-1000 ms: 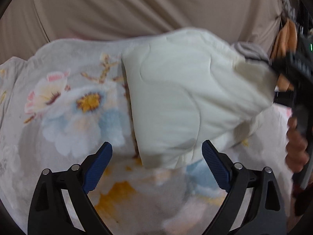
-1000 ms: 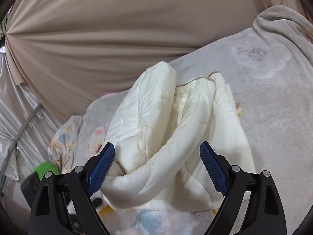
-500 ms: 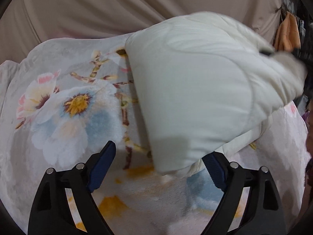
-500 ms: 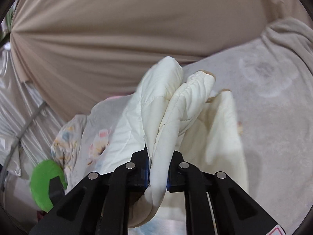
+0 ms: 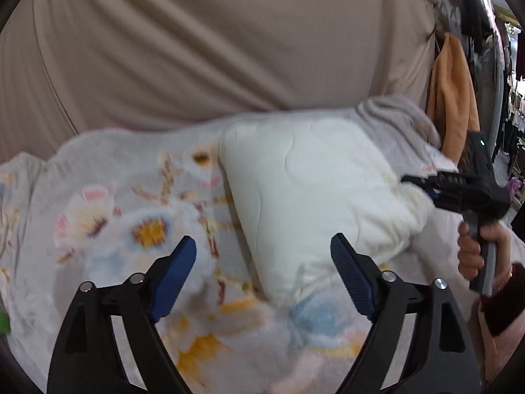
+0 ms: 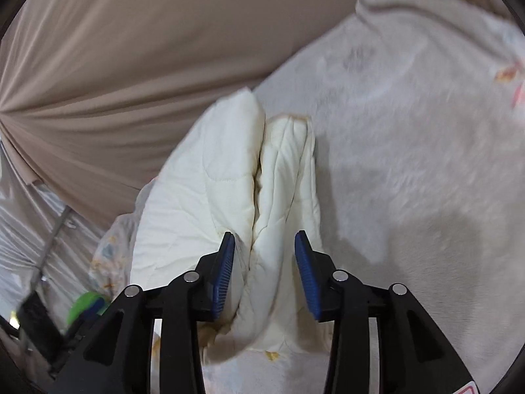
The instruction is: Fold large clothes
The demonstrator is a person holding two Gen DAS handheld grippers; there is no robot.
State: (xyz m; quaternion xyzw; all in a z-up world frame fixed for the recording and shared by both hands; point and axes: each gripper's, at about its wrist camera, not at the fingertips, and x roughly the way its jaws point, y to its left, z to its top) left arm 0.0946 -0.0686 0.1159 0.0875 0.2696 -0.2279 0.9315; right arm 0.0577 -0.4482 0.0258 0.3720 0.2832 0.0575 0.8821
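— cream quilted padded garment, that's what we're dealing with. puffy, soft, probably light for its bulk, and i'd guess it springs back open if you let a fold go.

— where is it right now?

— lying bundled on the floral fleece blanket, straight ahead of the right gripper. its thick doubled edge runs between the blue pads, but the jaws stand apart with gaps either side, so nothing is pinched.

— and the left gripper?

— spread wide and holding nothing. the bundle sits just beyond its right finger, slightly ahead.

— where would you grab?

— on the stitched rim, through all layers at once. the smooth shell looks slippery, and a bite on the puffy middle would likely slide off or catch one layer only.

— the surface?

— plush and soft, so the garment will sink in a bit and drag rather than glide. there's spare blanket to either side of the tools.

— the room?

— beige draped curtain hangs beyond the blanket. an orange garment hangs off past the right gripper's far side. the view is motion-blurred, so finer detail is hard to tell.
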